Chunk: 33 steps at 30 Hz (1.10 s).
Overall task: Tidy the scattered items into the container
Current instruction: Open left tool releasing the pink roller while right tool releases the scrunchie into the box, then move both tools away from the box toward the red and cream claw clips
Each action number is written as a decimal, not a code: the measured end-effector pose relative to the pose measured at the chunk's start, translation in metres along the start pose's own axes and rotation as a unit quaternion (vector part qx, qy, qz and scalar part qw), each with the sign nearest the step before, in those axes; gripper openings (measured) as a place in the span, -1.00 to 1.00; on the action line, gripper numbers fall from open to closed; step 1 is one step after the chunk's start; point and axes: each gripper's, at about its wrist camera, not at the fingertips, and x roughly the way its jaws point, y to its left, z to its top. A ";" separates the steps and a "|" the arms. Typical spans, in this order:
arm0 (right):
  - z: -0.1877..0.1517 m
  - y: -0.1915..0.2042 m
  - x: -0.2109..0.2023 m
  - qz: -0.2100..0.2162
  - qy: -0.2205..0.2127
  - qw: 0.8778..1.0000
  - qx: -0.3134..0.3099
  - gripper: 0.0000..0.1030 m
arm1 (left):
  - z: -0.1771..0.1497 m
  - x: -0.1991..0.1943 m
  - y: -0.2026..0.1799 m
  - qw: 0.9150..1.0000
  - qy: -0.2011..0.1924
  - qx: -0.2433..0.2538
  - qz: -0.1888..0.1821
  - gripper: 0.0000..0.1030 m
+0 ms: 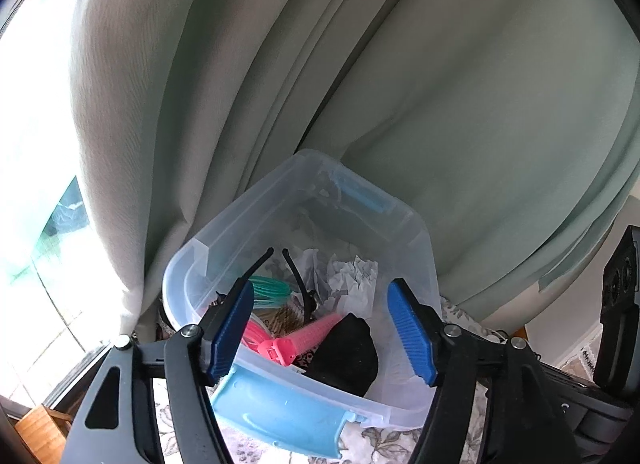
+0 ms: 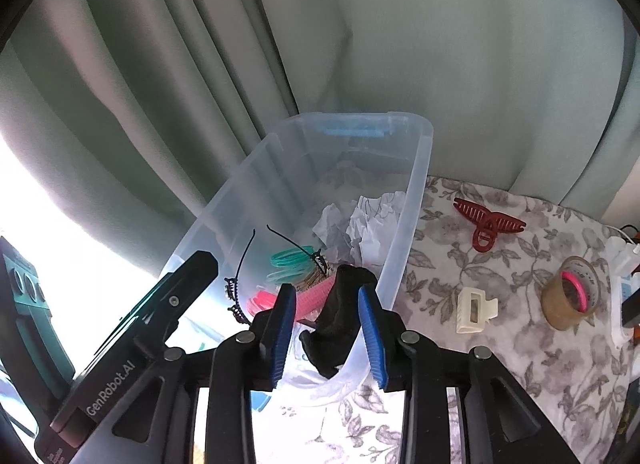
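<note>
1. Right gripper (image 2: 329, 338) hangs over the bin's near rim. Its jaws stand narrow, with a black cloth (image 2: 340, 320) between them. The pads look just clear of it on the left side; contact on the right is hard to tell. The cloth droops over the rim, partly inside the bin (image 2: 404, 232).
2. Left gripper (image 1: 322, 334) is over the same near rim, beside the blue latch (image 1: 280, 412). Jaws wide, nothing between the pads.
3. The cloth is judged soft, light and limp. It will sag and may snag the rim. Best taken by a bunched fold near its top.
4. Inside the bin, near end: pink comb (image 1: 308, 334), teal bands (image 2: 290, 260), thin black headband (image 2: 244, 264). All light. The headband is springy and thin, so grip it at mid-arc.
5. Mid bin: crumpled paper (image 2: 372, 223), which is light and crushes easily.
6. Still outside, right of the bin on the floral cloth (image 2: 520, 344): cream clip (image 2: 476, 310) nearest, tape roll (image 2: 570, 294) further right, red claw clip (image 2: 488, 223) toward the far end. The clips are stiff, light and slick; take them across the body. The tape roll is heavier and rigid; pinch it across its wall.
7. Hard to make out: the bin's far end through hazy plastic; items at the right edge, which are cut off; and what lies under the pink pieces.
8. Behind the bin: green curtain (image 2: 440, 43).
</note>
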 end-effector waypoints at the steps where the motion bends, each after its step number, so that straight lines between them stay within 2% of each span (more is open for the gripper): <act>1: -0.001 0.000 -0.002 0.001 -0.001 1.000 0.000 -0.30 | -0.001 0.000 -0.003 1.000 -0.003 0.003 0.000 0.37; 7: -0.006 0.003 -0.016 0.005 -0.011 1.000 0.000 -0.30 | -0.003 0.011 -0.023 1.000 -0.022 0.020 0.003 0.37; 11: -0.010 0.003 -0.027 0.008 -0.019 1.000 0.002 -0.30 | -0.004 -0.009 -0.028 0.999 -0.035 0.032 0.003 0.37; 16: -0.016 -0.004 -0.047 0.011 -0.039 0.999 0.017 -0.16 | -0.006 -0.021 -0.045 0.998 -0.050 0.047 -0.006 0.37; 19: -0.020 -0.012 -0.061 0.011 -0.054 0.998 0.031 0.02 | -0.007 -0.030 -0.057 0.996 -0.060 0.060 -0.013 0.37; 26: -0.036 -0.041 -0.101 0.018 -0.095 0.993 0.066 0.24 | -0.017 -0.059 -0.087 0.993 -0.056 0.105 -0.026 0.37; 33: -0.055 -0.083 -0.148 0.004 -0.145 0.983 0.111 0.29 | -0.026 -0.073 -0.124 0.988 -0.062 0.127 -0.059 0.37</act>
